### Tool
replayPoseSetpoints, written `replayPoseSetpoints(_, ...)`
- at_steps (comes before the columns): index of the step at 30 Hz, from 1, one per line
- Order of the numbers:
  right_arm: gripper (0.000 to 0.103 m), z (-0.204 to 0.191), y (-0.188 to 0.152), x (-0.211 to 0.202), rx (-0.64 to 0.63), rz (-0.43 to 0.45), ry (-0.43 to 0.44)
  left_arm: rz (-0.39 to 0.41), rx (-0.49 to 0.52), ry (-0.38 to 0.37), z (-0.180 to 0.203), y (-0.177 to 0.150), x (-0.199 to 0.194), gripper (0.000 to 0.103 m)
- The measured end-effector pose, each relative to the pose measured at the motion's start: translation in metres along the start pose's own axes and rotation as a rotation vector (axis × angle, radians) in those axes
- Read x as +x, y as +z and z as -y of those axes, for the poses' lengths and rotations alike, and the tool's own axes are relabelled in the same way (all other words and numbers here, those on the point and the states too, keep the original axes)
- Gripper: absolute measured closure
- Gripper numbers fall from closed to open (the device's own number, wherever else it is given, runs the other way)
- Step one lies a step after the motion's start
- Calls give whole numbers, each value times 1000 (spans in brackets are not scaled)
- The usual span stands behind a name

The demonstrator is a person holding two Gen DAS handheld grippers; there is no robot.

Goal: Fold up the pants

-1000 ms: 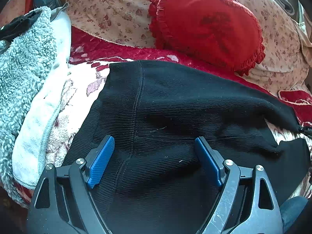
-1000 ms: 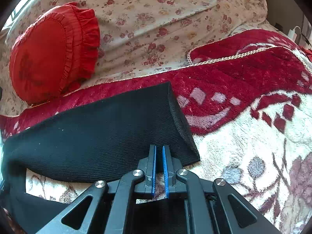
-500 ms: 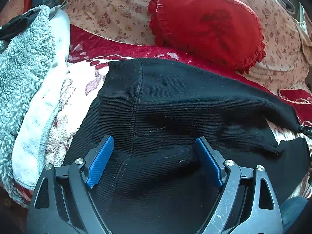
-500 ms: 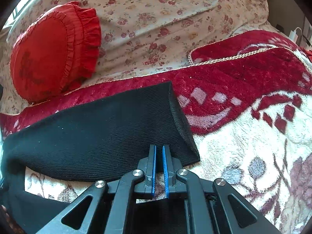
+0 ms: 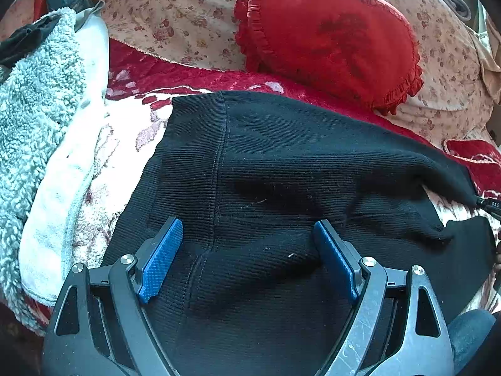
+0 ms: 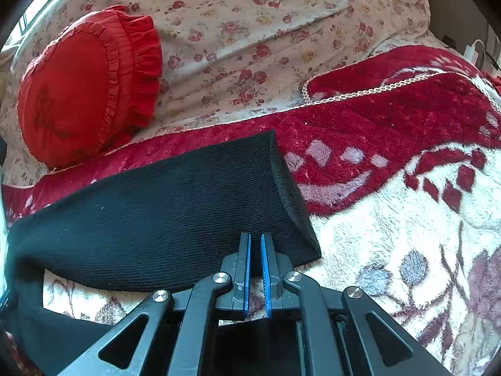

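Black ribbed pants lie flat on the bed, waistband to the left and one leg stretched out to the right. My left gripper hovers over the seat of the pants, blue pads wide apart and nothing pinched between them. My right gripper is at the near edge of that leg, just short of the hem. Its pads are closed to a thin slit with the cloth's edge between the tips. The tip of the right gripper shows at the leg's end in the left wrist view.
A red and cream plush blanket covers the bed under the pants. A red frilled heart cushion rests on a floral quilt behind. Teal fleece and a white towel are piled at the left.
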State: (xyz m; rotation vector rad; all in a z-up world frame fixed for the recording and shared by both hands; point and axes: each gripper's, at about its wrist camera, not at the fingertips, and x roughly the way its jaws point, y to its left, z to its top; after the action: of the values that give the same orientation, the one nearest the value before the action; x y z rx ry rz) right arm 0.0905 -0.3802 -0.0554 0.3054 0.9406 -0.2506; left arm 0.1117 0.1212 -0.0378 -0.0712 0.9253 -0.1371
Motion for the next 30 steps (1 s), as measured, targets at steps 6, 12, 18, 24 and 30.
replayPoseSetpoints(6, 98, 0, 0, 0, -2, 0, -4, 1, 0, 1, 0, 0, 0, 17)
replayPoseSetpoints(12, 98, 0, 0, 0, 0, 0, -1, -3, -8, -7, -3, 1, 1, 17)
replayPoseSetpoints(18, 98, 0, 0, 0, -3, 0, -4, -26, 14, -10, -1, 2, 1, 15)
replayPoseSetpoints(24, 98, 0, 0, 0, -3, 1, -4, -38, 37, -52, 1, 1, 4, 6)
replayPoseSetpoints(30, 98, 1, 0, -1, -1, 0, -5, -65, 45, -75, 1, 2, 1, 1)
